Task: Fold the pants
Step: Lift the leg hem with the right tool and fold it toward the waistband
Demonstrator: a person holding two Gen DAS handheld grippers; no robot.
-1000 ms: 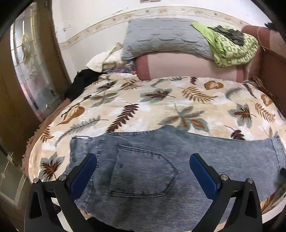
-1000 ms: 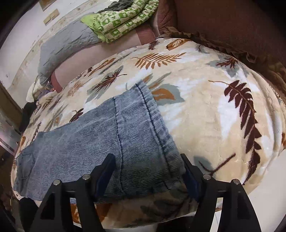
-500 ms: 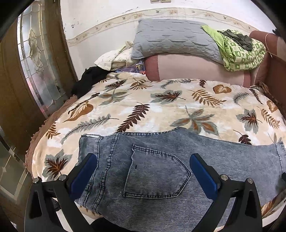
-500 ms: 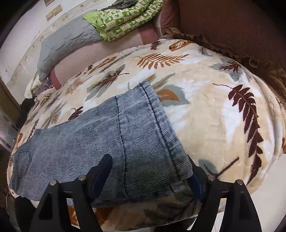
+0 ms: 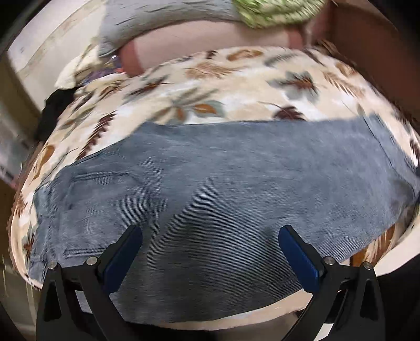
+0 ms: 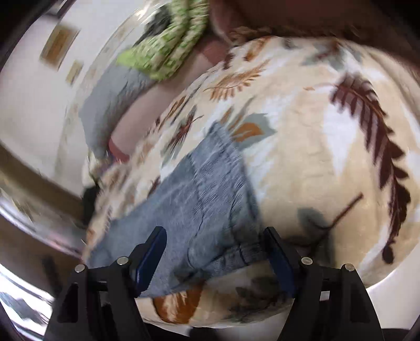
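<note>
Blue jeans (image 5: pixel 223 170) lie flat across the near edge of a bed with a leaf-print blanket (image 5: pixel 210 86), waist and back pocket to the left, leg ends to the right. My left gripper (image 5: pixel 210 230) hangs open just above the middle of the jeans, nothing pressed between its blue pads. In the right wrist view the jeans (image 6: pixel 204 188) end in a hem (image 6: pixel 244 251) at the bed's edge. My right gripper (image 6: pixel 215 230) straddles that hem end with its jaws wide and closing slightly; the pads do not press the cloth. Both views are motion-blurred.
At the head of the bed lie a grey pillow (image 5: pixel 162 15), a pink bolster (image 5: pixel 210 36) and a green patterned cloth (image 6: pixel 168 49). A brown headboard (image 5: pixel 367 52) runs along the right. A black garment (image 5: pixel 52 110) lies at the bed's left edge.
The left gripper has dropped and swung right, from over the back pocket to over the jeans' middle. The right gripper has rolled and come a little closer to the hem.
</note>
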